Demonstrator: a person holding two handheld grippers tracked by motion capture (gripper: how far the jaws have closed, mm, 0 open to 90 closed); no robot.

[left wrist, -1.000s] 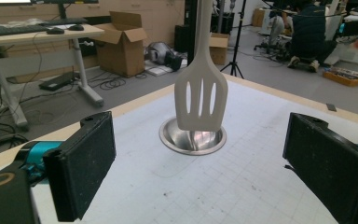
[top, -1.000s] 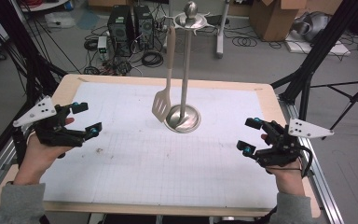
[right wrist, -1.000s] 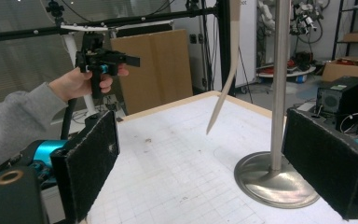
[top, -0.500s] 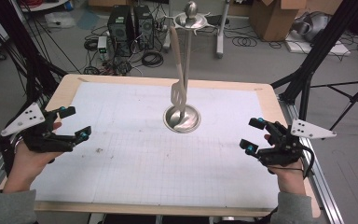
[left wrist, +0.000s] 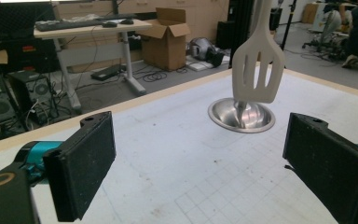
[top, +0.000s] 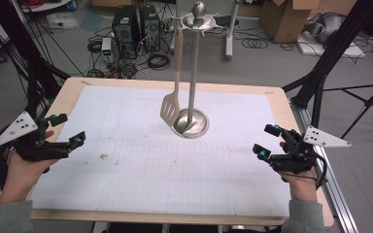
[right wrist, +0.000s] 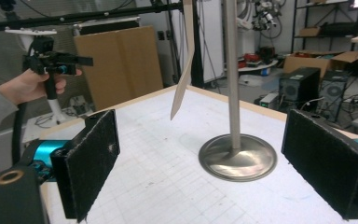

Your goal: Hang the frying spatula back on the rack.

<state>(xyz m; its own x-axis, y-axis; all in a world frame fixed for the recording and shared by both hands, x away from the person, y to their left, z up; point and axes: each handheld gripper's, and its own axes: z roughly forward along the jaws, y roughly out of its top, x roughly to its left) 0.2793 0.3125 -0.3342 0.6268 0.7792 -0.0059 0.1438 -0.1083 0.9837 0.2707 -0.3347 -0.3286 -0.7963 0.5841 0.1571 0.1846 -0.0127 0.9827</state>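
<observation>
1. A stand (top: 193, 73) stood on the table (top: 277, 97), slightly far of centre.
2. A spatula (top: 171, 104) hung from the stand's top, just left of its pole, clear of the table.
3. The left gripper (top: 62, 137) was near the left edge; the right gripper (top: 267, 141) was near the right edge, both well apart from the stand.

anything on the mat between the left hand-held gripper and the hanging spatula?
Nothing visible. The left hand-held gripper sits open at the table's left edge; bare gridded mat runs from it to the spatula, which hangs from the stand on the gripper's side of the pole.
</observation>
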